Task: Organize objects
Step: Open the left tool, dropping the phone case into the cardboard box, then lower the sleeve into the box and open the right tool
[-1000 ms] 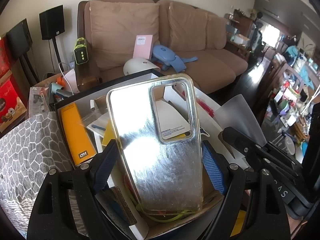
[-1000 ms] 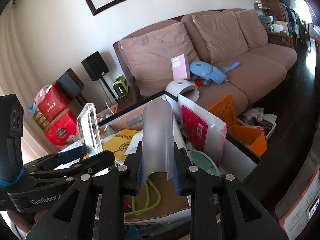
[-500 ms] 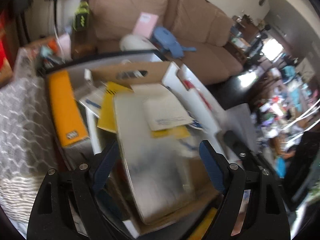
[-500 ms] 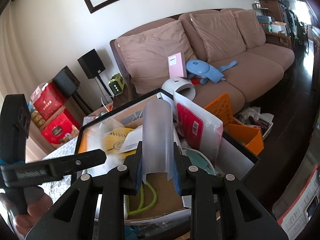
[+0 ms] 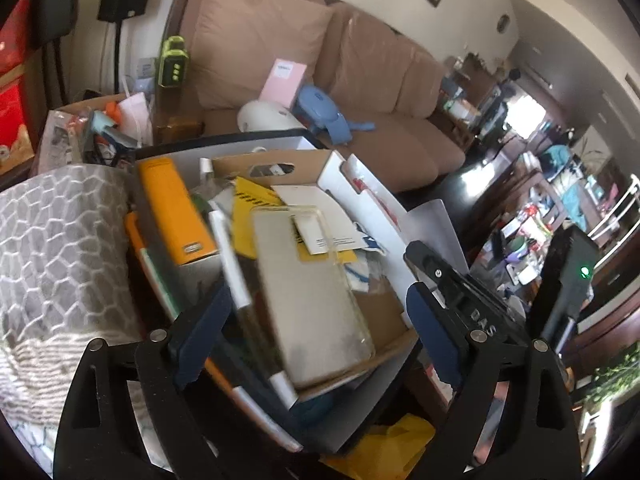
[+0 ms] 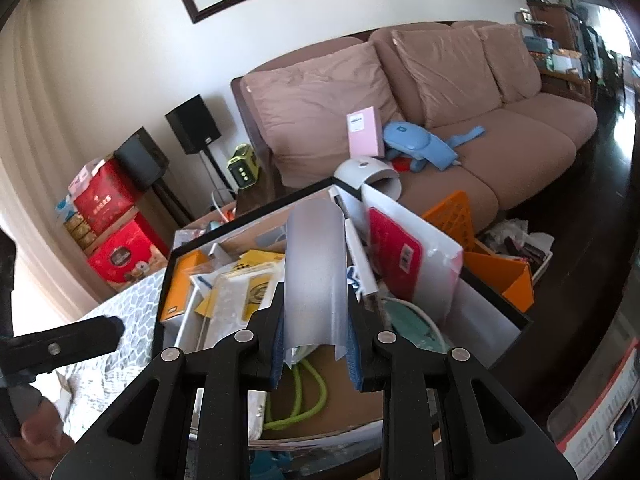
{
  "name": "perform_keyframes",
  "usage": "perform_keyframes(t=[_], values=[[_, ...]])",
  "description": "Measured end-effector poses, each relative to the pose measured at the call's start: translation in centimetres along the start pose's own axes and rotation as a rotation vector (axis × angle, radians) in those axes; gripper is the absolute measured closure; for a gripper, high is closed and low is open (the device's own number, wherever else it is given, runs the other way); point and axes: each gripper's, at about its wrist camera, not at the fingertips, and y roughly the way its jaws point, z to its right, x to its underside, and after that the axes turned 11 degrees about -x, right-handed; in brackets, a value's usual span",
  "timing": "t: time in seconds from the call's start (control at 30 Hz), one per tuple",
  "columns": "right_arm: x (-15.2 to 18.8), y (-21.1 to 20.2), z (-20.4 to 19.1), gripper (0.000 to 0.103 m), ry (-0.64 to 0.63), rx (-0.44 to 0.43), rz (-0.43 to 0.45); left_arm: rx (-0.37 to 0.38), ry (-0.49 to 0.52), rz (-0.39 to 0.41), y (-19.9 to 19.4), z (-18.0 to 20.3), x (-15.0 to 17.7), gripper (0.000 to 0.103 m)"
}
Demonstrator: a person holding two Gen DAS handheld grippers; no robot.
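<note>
Black-rimmed bin [image 5: 224, 145] packed full: orange box [image 5: 174, 210] standing along its left side, cardboard box [image 5: 280, 166] with a handle slot behind, yellow paper [image 5: 248, 204] and white papers in the middle. Clear phone case [image 5: 312, 296] lies flat on top of the pile, camera cutout toward the sofa. Green cord [image 6: 304, 396] on cardboard at the near end; red-and-white pack [image 6: 396, 256] leans at the right side. Orange basket [image 6: 480, 248] sits outside the bin, on the right. Grey patterned cloth [image 5: 52, 248] to the left, brown sofa [image 5: 312, 64] behind. Left gripper [image 5: 316, 336] above the case, jaws wide apart, just been opening, pads clear of it. Right gripper [image 6: 316, 340] clamped on a curled frosted plastic sheet [image 6: 314, 272], held upright over the bin.
</note>
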Motion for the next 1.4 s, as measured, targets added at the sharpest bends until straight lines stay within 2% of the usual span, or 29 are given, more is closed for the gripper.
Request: perform_keyframes(t=[0.1, 0.2, 0.47, 0.7, 1.03, 1.07, 1.1, 1.17, 1.4], values=[[0.3, 0.5, -1.3, 0.078, -0.037, -0.02, -0.015, -0.05, -0.014, 0.056, -2.0, -1.4, 0.5, 0.015], [0.7, 1.6, -2.1, 0.077, -0.069, -0.028, -0.058, -0.077, -0.037, 0.075, -3.0, -2.8, 0.7, 0.011], [2.0, 4.1, -1.4, 0.077, -0.098, 0.056, -0.168, -0.093, -0.076, 0.044, -2.6, -4.9, 1.5, 0.011], [3.6, 5.5, -2.7, 0.077, -0.262, 0.111, -0.294, -0.097, -0.058, -0.003, -1.0, -4.7, 2.4, 0.011], [3.7, 5.9, -2.9, 0.073, -0.302, 0.16, -0.335, -0.105, -0.04, 0.005, -1.3, -4.6, 2.6, 0.011], [3.7, 5.8, -3.3, 0.07, -0.321, 0.177, -0.341, -0.107, -0.041, 0.008, -1.5, -4.6, 2.6, 0.011], [3.7, 5.8, -3.6, 0.062, -0.344, 0.204, -0.347, -0.108, -0.042, 0.012, -1.7, -4.8, 2.6, 0.011], [3.8, 5.6, -3.8, 0.053, -0.37, 0.239, -0.36, -0.111, -0.046, 0.012, -1.9, -5.0, 2.6, 0.011], [3.4, 4.7, -3.7, 0.042, -0.372, 0.241, -0.372, -0.1, -0.065, 0.008, -2.3, -5.1, 2.6, 0.011]])
